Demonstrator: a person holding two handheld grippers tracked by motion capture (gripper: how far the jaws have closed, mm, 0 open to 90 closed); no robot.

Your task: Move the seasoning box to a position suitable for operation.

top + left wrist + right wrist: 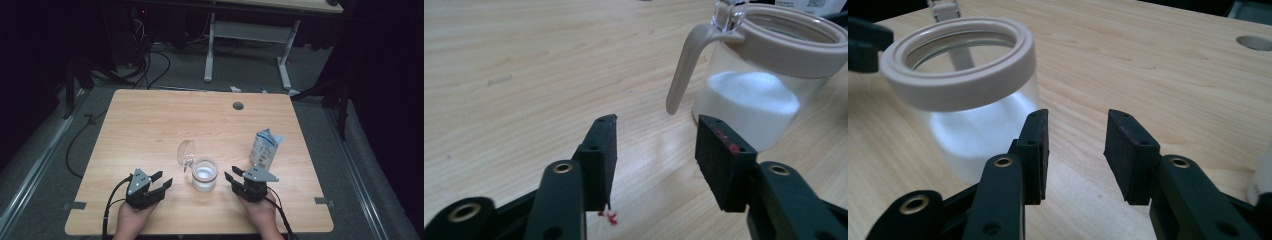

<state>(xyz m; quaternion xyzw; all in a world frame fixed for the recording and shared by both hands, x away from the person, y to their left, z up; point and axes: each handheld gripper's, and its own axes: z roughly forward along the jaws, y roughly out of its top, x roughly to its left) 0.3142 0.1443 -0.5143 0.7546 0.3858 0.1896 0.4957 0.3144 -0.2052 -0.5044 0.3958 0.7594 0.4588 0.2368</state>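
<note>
A clear jar (205, 175) with a beige rim, partly filled with white powder, stands on the table (150, 125) near its front edge. Its clear lid (186, 152) is flipped open at the back left. My left gripper (162, 180) lies left of the jar, open, and its jaws point toward the jar with nothing between them. In the left gripper view the jar (769, 85) is ahead and to the right of that gripper (656, 127). My right gripper (233, 174) rests right of the jar, open and empty. In the right gripper view the jar (963, 95) stands just left of this gripper (1075, 122).
A white and blue bag (265, 147) stands behind my right gripper. A round cable hole (238, 106) sits near the table's far edge. Beyond the table are floor cables and the legs of another desk (210, 50).
</note>
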